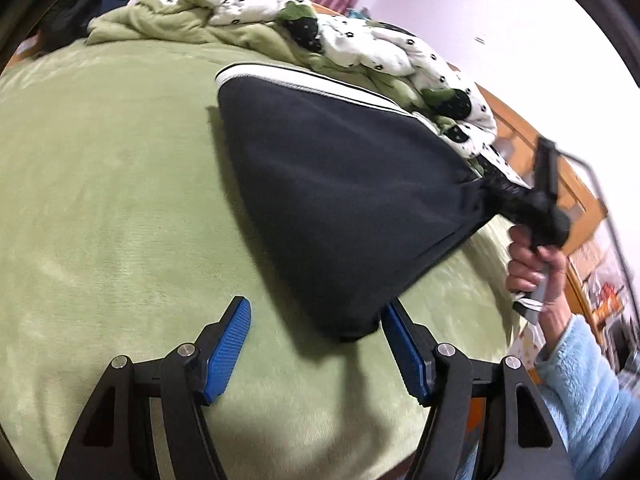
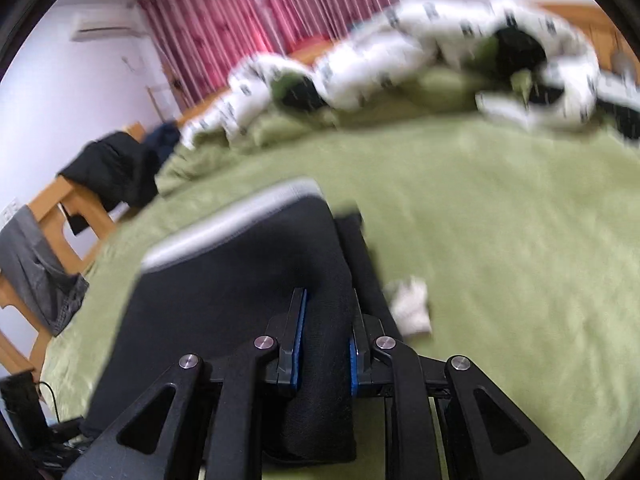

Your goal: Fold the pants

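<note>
green bed | dark pants bunched, white-trimmed | right gripper clamps them | left gripper wide, empty

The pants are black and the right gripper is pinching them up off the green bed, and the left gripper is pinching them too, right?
Not quite. The left gripper is open and grips nothing; the left wrist view shows its blue pads spread apart beside the low corner of the pants. The rest holds: the pants are black, and the right gripper pinches them up off the green bed.
</note>
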Demonstrator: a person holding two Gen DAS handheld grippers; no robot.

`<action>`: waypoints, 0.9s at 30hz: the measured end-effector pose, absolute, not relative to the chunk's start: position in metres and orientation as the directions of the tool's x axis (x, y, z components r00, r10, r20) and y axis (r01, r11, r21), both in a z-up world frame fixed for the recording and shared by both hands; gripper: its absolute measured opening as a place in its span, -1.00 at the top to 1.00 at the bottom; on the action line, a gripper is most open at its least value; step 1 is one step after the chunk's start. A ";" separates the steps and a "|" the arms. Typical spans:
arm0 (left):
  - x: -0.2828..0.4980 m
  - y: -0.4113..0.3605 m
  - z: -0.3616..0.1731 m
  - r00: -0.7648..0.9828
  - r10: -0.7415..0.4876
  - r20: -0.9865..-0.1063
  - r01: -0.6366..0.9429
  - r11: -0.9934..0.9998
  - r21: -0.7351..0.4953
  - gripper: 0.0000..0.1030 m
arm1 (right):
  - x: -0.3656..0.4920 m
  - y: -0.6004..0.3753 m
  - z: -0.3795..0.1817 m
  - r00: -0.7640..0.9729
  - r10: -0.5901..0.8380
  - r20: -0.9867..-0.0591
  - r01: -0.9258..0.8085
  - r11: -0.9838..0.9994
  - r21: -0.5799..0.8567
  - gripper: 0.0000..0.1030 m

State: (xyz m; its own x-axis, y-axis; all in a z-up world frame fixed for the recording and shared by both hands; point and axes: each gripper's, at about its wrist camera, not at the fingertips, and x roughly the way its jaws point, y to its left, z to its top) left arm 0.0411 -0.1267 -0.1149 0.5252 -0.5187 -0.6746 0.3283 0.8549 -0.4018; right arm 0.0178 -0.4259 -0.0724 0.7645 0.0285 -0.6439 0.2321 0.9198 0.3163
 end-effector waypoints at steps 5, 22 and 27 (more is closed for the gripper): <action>0.033 -0.116 -0.098 0.557 -0.494 -0.668 0.335 0.869 -0.363 -0.27 | 0.004 -0.433 -0.073 0.770 0.063 -0.635 0.208 0.916 0.343 0.63; 0.144 -0.112 -0.087 0.554 -0.406 -0.727 0.194 0.912 -0.362 -0.28 | 0.079 -0.433 -0.035 0.690 0.039 -0.722 0.198 0.950 0.241 0.03; 0.192 -0.123 -0.109 0.467 -0.455 -0.758 0.198 0.889 -0.412 -0.27 | 0.132 -0.451 -0.072 0.493 0.186 -0.850 0.158 0.942 0.297 -0.13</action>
State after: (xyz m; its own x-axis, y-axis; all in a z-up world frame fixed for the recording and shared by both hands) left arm 0.1917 -0.1229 -0.1086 0.4668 -0.4550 -0.7583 0.1983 0.8895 -0.4117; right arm 0.1324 -0.4512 -0.0724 0.4927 0.1856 -0.8502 0.1585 0.9415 0.2974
